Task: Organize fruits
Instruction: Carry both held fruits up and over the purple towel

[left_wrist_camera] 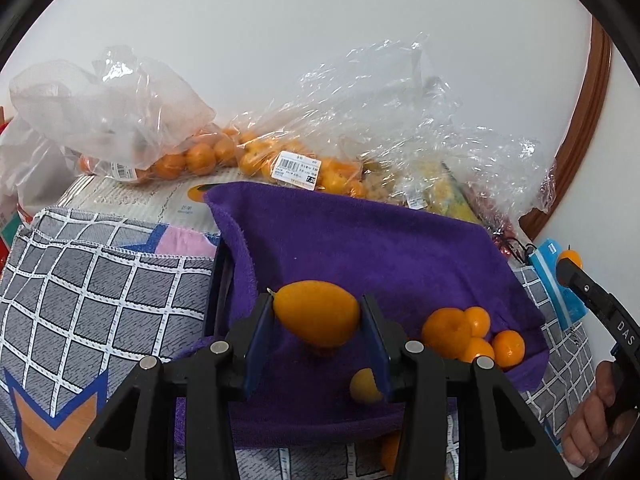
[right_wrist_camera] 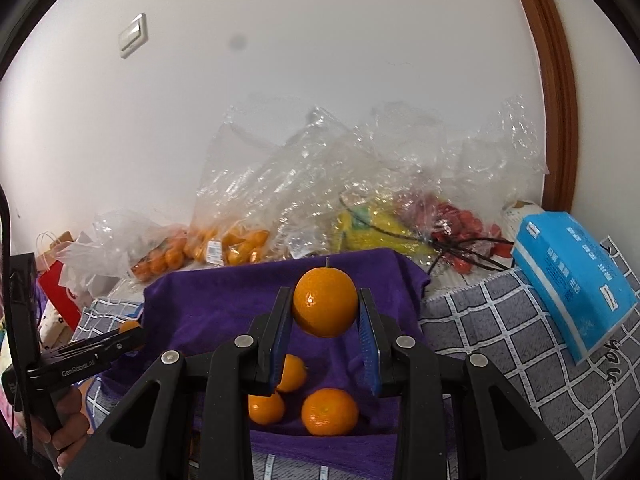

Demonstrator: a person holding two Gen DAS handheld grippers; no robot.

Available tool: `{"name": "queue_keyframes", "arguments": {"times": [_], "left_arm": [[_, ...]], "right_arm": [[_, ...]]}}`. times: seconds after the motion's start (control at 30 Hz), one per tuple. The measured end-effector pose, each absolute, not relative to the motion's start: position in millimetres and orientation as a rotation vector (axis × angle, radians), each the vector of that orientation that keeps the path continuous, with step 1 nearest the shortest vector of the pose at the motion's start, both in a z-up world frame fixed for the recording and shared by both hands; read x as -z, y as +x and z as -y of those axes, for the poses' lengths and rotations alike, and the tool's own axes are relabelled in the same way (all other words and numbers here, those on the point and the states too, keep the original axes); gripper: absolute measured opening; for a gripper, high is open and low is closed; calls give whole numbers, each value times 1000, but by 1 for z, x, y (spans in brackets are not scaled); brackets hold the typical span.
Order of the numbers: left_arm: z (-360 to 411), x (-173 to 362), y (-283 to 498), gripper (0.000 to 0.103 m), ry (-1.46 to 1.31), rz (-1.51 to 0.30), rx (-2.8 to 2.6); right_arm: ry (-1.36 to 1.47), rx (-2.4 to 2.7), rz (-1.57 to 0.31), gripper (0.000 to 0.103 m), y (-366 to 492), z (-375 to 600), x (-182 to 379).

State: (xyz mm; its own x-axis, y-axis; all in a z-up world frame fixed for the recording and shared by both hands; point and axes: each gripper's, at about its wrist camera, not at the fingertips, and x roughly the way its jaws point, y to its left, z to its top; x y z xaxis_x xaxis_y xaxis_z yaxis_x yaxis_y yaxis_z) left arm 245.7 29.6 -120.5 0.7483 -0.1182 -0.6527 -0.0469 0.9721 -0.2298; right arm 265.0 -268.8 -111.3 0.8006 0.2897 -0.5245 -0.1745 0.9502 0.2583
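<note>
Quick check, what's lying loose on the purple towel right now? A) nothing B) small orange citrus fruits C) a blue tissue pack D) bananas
B: several small orange fruits lie loose on the purple towel, below the fruit gripped in the right gripper; the blue pack sits off the towel on the checked cloth.

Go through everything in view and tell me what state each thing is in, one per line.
Left hand-held gripper: shut on the oval fruit.
Oval fruit: clamped, lifted off the towel.
Right hand-held gripper: shut on the round orange.
Round orange: clamped, stem up.
Purple towel: spread out, loose fruits resting on it.
Clear bags: crumpled, open, holding fruit.
Blue tissue pack: lying tilted.
</note>
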Motion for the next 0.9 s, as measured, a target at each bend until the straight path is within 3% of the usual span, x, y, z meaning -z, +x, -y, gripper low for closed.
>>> {"name": "queue_keyframes", "arguments": {"times": [0.9], "left_arm": [[-22, 129, 243, 42, -314, -662, 199]], "right_arm": [[137, -250, -706, 32, 285, 255, 155]]}}
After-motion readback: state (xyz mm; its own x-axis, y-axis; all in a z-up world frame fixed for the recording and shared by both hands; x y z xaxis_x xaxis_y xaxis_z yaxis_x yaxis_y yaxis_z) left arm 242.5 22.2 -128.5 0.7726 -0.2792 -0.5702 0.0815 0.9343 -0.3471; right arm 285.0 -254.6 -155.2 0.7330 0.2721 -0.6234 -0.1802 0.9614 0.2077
